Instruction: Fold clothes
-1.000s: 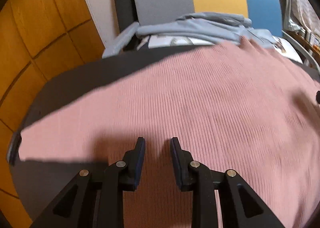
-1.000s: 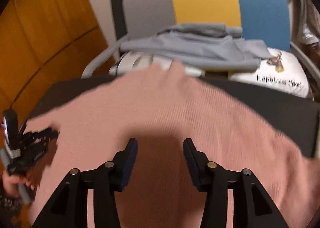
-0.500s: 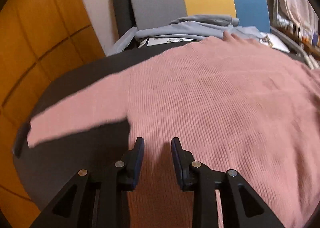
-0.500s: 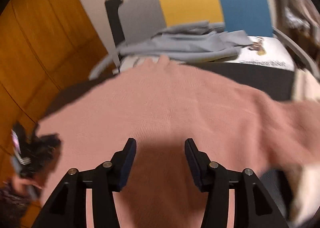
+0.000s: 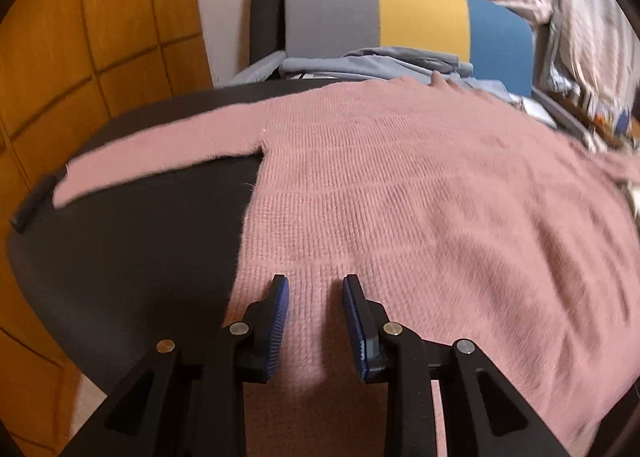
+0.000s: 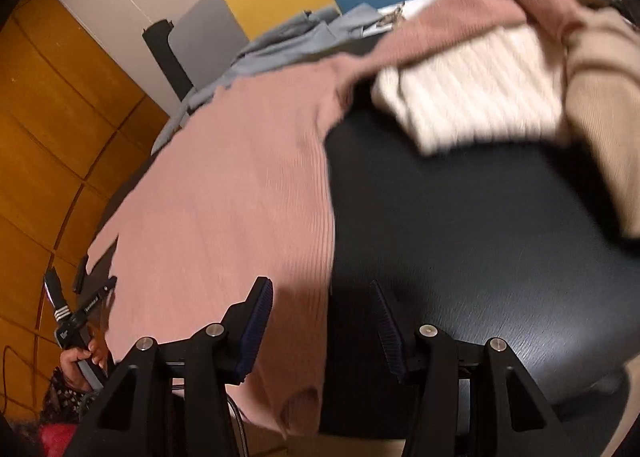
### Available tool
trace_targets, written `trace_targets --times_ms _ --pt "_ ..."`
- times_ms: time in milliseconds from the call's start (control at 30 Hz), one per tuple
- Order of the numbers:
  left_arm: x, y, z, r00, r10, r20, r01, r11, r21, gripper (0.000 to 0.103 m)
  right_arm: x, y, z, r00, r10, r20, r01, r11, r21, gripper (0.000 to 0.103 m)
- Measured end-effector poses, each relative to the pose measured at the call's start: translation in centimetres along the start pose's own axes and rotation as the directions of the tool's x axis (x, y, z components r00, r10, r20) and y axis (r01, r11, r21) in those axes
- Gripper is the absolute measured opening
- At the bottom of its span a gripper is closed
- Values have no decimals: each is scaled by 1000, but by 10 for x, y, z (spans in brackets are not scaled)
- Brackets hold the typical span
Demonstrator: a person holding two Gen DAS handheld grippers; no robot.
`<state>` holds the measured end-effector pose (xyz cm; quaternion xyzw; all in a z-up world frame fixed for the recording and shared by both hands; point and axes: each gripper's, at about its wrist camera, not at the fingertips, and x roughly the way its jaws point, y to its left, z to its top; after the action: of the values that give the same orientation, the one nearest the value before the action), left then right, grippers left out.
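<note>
Table, dark and round, carries everything, and places below are told from it. Pink sweater lies spread flat over its middle and far side, one sleeve stretched toward the left rim, the hem hanging over the near rim. Bare tabletop shows left of the sweater's side edge in the left view and right of the other side edge in the right view, so both flanks offer open room. Beyond the far rim stands a chair with grey clothes piled on its seat. At the right far side a white knit lies folded on the table, the sweater's other sleeve draped onto it.

Left gripper hovers over the hem near the sweater's left edge, jaws narrow, gripping nothing. Right gripper straddles the sweater's right edge, jaws about half apart, empty.

A second ago both grippers were over the sweater's middle; each has since moved outward to its own side edge.
</note>
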<state>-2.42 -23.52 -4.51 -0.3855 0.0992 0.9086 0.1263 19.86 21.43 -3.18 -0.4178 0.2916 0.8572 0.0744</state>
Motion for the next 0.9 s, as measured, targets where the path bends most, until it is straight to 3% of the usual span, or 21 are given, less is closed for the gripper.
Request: trace_targets --times_ms 67,100,133,200,333,500,600,667,767,833,900 --pt "-2 -1 -3 1000 21 9 -21 999 37 29 12 8 -5 1000 16 -25 -16 1000 -21 46" --pt "-1 -1 -3 999 30 12 -30 998 51 31 16 15 -8 999 -7 -31 5 998 -62 35" --pt "-1 0 -4 999 34 15 -35 998 60 32 20 26 -11 998 -53 -30 49 991 -126 17" --pt "1 3 -4 999 38 14 -39 996 81 33 24 43 -16 992 -123 -25 115 968 -223 10" --pt "2 9 -1 999 37 -10 -35 993 110 33 8 37 -13 988 -150 -21 143 970 -196 8" --pt "6 9 -4 999 46 17 -48 981 190 36 -1 12 -22 978 -208 -25 203 970 -133 7" --pt "4 8 0 998 53 22 -56 976 211 35 -1 2 -24 987 -163 -1 162 982 -93 7" --pt "-4 10 5 1000 15 11 -16 984 175 32 -8 -2 -22 993 -114 -6 114 991 -68 15" --pt "-24 11 5 995 -62 78 52 990 132 32 -40 -15 -20 998 -31 58 32 999 -17 22" --pt "-28 9 3 995 -29 90 16 990 141 32 -61 -22 -20 996 1 92 -1 1000 0 22" --pt "-31 16 -1 996 -24 87 15 994 105 32 -68 -20 -26 997 -24 67 26 999 -26 22"
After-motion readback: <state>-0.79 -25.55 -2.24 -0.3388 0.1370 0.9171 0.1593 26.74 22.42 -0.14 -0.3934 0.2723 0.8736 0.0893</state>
